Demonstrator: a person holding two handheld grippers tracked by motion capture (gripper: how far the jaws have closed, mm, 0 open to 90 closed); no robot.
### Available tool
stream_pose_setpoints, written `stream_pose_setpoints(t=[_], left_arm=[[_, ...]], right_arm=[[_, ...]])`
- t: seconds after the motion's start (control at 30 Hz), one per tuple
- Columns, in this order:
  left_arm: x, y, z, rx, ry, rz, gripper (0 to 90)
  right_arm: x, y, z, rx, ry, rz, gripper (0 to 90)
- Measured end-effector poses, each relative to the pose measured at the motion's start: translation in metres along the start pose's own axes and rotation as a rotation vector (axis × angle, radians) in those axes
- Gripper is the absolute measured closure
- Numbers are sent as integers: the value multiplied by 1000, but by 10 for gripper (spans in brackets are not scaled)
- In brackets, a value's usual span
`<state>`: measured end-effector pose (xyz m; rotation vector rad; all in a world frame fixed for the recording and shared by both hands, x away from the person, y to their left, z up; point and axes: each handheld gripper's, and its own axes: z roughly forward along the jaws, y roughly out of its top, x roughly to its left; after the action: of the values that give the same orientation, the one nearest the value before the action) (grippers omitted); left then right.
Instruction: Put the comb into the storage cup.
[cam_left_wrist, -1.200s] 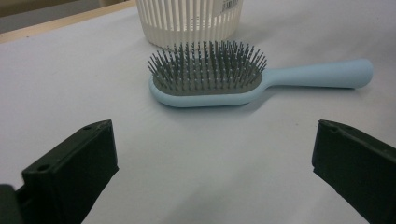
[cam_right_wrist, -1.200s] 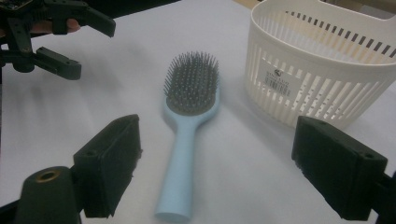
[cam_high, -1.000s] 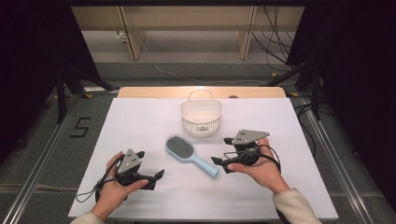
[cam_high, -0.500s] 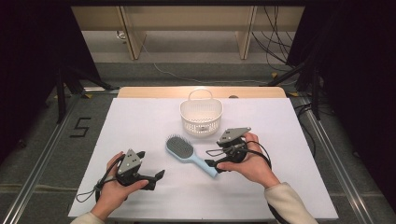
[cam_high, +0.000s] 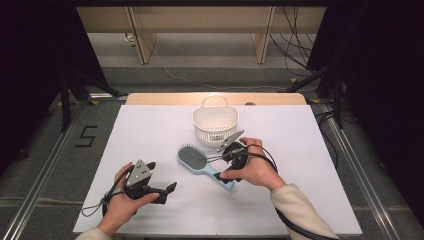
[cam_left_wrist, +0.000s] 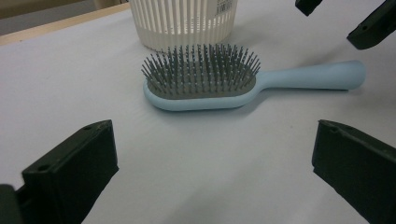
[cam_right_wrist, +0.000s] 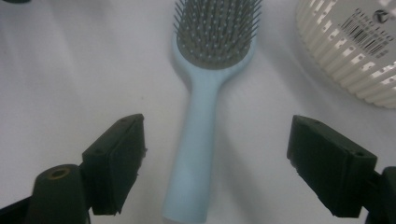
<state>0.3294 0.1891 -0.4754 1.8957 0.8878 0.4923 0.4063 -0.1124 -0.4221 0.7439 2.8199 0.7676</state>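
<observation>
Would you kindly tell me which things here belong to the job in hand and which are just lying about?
In the job:
- light blue plastic hairbrush with grey bristles
- right gripper, jaws open astride its handle

Lying about:
- white slatted plastic basket
- left gripper, open, resting on the white table

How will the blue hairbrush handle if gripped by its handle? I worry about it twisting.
The hairbrush looks like stiff plastic, so it probably won't flex. Its smooth rounded handle may slip or turn between the fingers. The bristled head looks heavier, so it will likely droop when lifted by the handle's end.
</observation>
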Motion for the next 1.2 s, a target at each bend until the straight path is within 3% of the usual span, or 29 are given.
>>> stream_pose_setpoints(t=[0.43,0.67,1.2], left_arm=[[0,0,0,2,-4,3,0],[0,0,0,-1,-4,0,0],[0,-1,0,-2,-7,-3,0]], right_arm=[[5,26,29,174,14,-20,236],[4,39,46,228,-1,-44,264],[-1,51,70,306,-7,-20,321]])
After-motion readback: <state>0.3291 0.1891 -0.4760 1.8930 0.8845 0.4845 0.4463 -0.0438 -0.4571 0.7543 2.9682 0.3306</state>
